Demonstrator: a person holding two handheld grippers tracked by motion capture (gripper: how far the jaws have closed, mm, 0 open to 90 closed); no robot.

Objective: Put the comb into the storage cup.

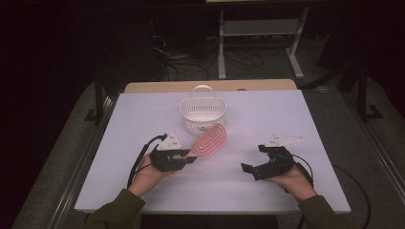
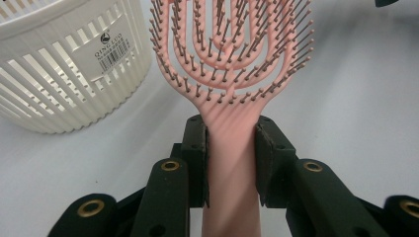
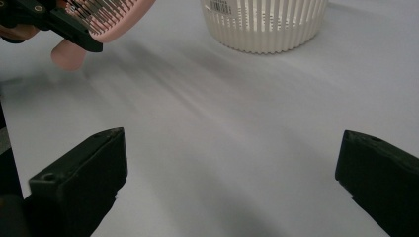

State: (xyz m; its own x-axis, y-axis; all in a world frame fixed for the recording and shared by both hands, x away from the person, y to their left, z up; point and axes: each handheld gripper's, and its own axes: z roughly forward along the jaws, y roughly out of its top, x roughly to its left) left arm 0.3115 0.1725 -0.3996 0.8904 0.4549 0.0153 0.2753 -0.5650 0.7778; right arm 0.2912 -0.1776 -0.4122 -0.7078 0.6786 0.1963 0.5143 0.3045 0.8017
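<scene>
Left gripper [image 1: 188,157] sits left of centre in the high view, clamped on the handle of the pink hairbrush [image 1: 210,140]; in the left gripper view both pads press the handle [image 2: 232,163] from either side at lower centre of the frame, brush head fanning out toward the top edge, bristles facing the camera. In the high view the brush head points up-right from the jaws, toward the white basket [image 1: 203,114], its tip just beside the basket's lower right wall; can't tell if they touch. Basket stands upright at upper centre of the table [image 1: 286,109], handle arched over it; in the left gripper view it's at upper left, slatted wall with a barcode label [image 2: 111,52]. In the right gripper view the brush head and the handle's butt end show at upper left, clear of the table surface, so the brush is held off the table. Right gripper [image 1: 255,160] is at lower right of centre in the high view, well apart from brush and basket, hand wrapped around its body; jaws spread wide with nothing between them. The right gripper view has them at the lower left and lower right corners with bare table between, basket base at top centre. A sleeve [image 1: 114,207] comes in at bottom left of the high view.
</scene>
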